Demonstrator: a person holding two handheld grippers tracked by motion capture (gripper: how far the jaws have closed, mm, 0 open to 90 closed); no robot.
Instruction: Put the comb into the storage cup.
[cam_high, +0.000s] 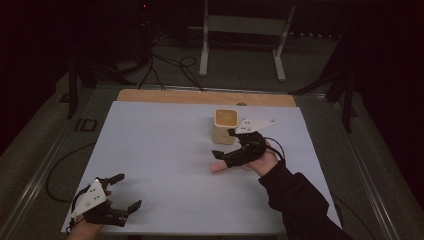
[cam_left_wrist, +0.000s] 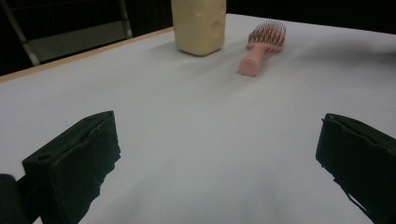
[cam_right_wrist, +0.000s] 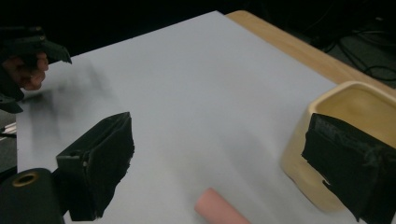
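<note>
Hovering over pink hairbrush (cam_left_wrist: 262, 45) w/ right gripper (cam_high: 231, 143), jaws spread wide, nothing clamped. Handle end pokes out just beyond jaw tips in high view; in right gripper view, seen low between both jaws, rounded pink butt (cam_right_wrist: 219, 209) aimed toward left jaw side. Brush head hidden under gripper & hand in high view. Long axis runs roughly along gripper's own reach, handle away from wrist, bristle head back under palm; per left gripper view, bristles up, head tilted off toward cream container (cam_high: 225, 125). Lies flat on white sheet (cam_high: 160, 150). Container just beside right jaw, at far side of right gripper, upright, open top, close to brush but touching or not: can't tell.

Left gripper (cam_high: 121, 191) resting well apart from brush, jaws also wide apart, empty. Brush far ahead of left jaws & a bit to their right, handle butt pointing back toward them; container left of it.
</note>
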